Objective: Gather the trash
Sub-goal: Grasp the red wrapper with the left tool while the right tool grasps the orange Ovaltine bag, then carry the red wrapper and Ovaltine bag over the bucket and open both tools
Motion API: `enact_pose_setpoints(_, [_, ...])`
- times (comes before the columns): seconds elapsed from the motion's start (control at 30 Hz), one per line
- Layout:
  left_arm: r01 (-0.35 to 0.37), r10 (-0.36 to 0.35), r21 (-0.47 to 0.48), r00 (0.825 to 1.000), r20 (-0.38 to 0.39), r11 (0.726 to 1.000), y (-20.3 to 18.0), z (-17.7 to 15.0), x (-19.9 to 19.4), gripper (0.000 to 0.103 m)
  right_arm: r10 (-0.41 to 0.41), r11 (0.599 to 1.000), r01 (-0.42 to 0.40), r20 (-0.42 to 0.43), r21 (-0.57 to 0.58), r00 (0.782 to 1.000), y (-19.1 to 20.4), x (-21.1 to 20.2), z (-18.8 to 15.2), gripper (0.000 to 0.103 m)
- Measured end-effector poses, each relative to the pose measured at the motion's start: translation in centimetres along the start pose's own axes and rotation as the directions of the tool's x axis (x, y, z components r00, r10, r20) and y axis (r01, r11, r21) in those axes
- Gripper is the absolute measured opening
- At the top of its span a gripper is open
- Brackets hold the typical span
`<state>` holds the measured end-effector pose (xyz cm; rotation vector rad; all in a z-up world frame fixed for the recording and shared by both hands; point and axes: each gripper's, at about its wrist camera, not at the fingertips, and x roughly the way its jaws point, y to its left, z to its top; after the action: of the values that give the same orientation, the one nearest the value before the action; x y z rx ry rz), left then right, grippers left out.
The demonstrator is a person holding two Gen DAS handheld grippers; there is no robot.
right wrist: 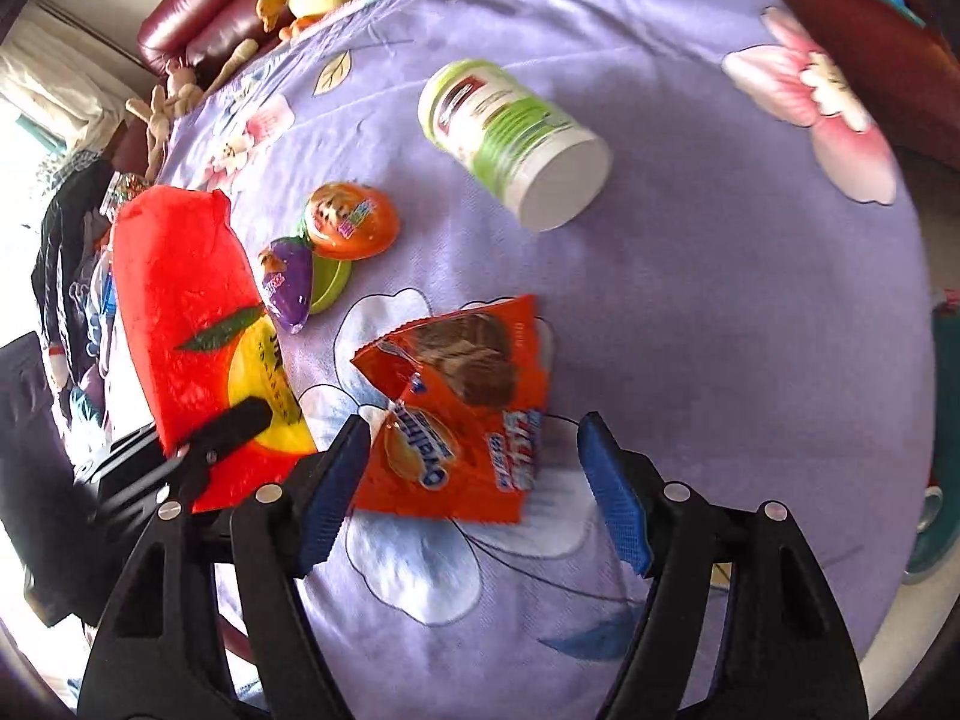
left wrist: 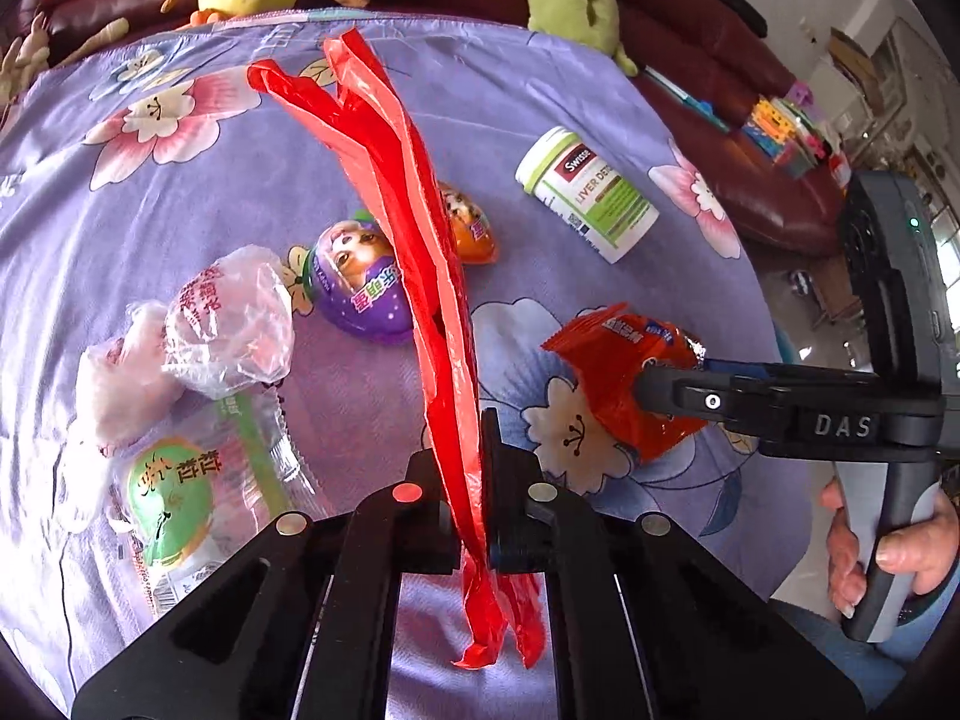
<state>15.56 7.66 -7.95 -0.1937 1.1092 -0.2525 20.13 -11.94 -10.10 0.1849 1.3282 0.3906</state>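
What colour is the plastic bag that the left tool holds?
Red; the plastic bag shows best in the left wrist view.

My left gripper point(left wrist: 474, 516) was black, round silver screws along its arms. My right gripper point(right wrist: 474, 480) wore ribbed blue pads point(right wrist: 618, 498), "DAS" lettered on its side, grey handle.

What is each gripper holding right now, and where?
Left gripper pinches the red bag near its edge. Right gripper, open, holds nothing; the wrapper lies between its fingers.
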Motion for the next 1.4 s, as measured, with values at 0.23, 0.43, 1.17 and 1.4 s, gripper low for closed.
enact_pose_setpoints(0.23, [0.001,-0.002,-0.027,1.0,-0.029,1.0,0.4,-0.5,0.9,0.007,-0.023,0.999,0.023,0.027,-0.028,0.999,0.5,0.6,0.0,0.042])
enact_pose_setpoints(0.43, [0.004,-0.004,-0.027,1.0,-0.004,1.0,-1.0,-0.3,0.7,0.006,-0.019,1.0,0.02,0.093,-0.015,0.996,-0.8,-3.0,-0.7,0.041])
enact_pose_setpoints(1.17, [0.13,-0.147,0.3,0.989,0.033,0.945,-20.7,3.0,-1.7,0.006,-0.095,0.967,0.009,0.33,0.253,0.939,-17.1,-17.1,-8.2,0.041])
enact_pose_setpoints(1.4, [0.18,-0.184,0.407,0.982,-0.029,0.895,-29.3,3.3,0.9,0.006,-0.152,0.923,-0.011,0.392,0.384,0.907,-25.1,-21.2,-12.3,0.041])
